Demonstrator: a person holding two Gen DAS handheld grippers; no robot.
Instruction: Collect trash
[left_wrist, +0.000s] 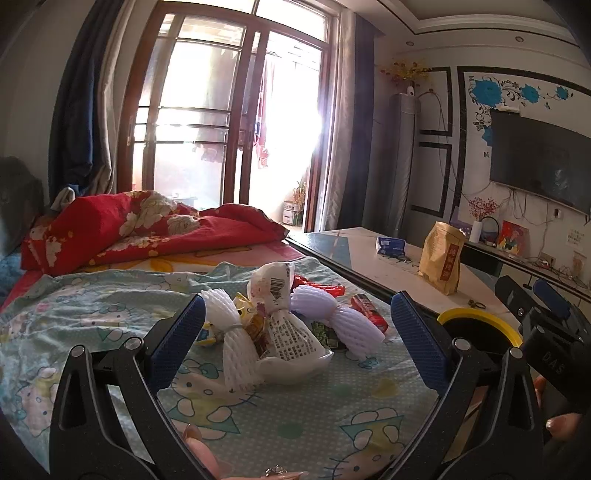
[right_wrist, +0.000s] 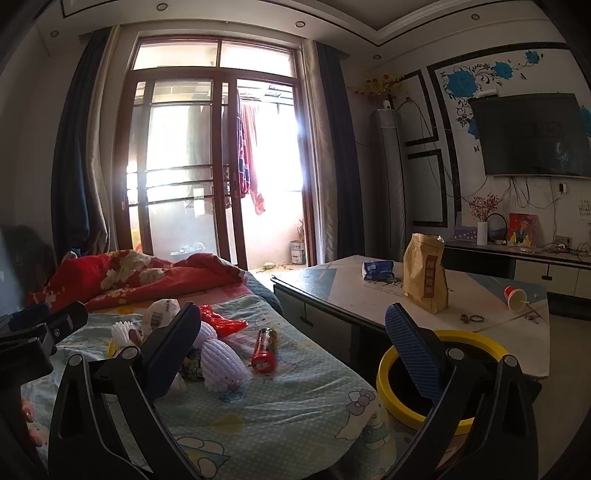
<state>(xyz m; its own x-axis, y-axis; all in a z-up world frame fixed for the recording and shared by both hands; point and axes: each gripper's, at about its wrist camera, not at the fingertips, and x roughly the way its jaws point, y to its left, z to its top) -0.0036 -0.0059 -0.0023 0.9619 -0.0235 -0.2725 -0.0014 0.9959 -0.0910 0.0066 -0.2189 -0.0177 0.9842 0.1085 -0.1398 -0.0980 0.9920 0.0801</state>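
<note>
Both claws gape wide and hold nothing. Left gripper hangs over the trash pile on the cartoon bedsheet, its blue pads either side of the white foam nets and printed wrapper, apart from them. Right of the pile, a red tube lies alone on open sheet. Right gripper hovers above the bed's edge. Past that edge stands the yellow-rimmed bin, close against the low table carrying a kraft bag.
</note>
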